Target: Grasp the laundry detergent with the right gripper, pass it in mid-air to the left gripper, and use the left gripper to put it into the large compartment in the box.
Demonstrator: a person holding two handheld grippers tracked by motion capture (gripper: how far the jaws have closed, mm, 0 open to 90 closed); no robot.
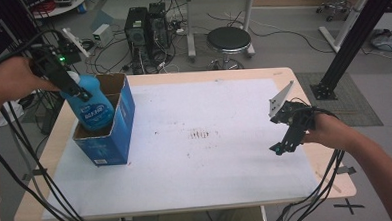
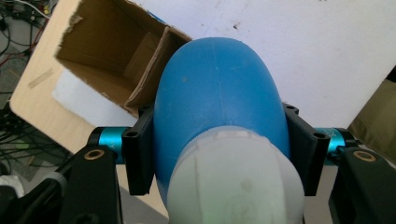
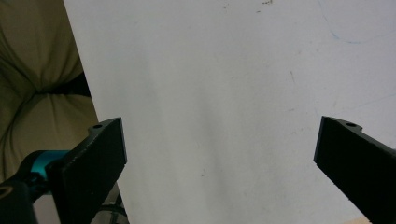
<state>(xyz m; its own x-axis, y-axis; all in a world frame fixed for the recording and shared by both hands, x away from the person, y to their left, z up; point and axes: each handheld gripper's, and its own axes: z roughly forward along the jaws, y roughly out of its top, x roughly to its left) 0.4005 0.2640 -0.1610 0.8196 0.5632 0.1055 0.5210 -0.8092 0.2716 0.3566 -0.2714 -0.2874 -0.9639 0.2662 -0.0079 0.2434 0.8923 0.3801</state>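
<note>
Far left of the table: my left gripper [image 1: 71, 82] is clamped on the blue bottle [image 1: 91, 102], one black jaw pressed to each side of the body just below its white cap [image 2: 233, 179], as the left gripper view makes plain. In the high view the bottle hangs tilted, base down, with its lower part already inside the open top of the blue cardboard box [image 1: 115, 125], which stands on the white sheet [image 1: 211, 165] near the table's left edge. I judge the step in hand to be lowering the bottle into the box, and the risks follow from that. The inner flap [image 2: 149, 70] stands just beside the bottle in the left gripper view; if the base catches on it, the flap could fold under or the light box could tip or slide toward the near edge, since nothing steadies it. The grip sits high on a smooth, rounded body, so the bottle could swing or slip between the pads if it meets resistance. Letting go while the bottle leans could also leave it propped against the wall instead of seated; how deep the box is below the bottle I cannot tell. Right side: my right gripper [image 1: 283, 136] hovers over bare sheet with its jaws wide apart and nothing between them, well apart from the box, so it cannot brace it from there.
</note>
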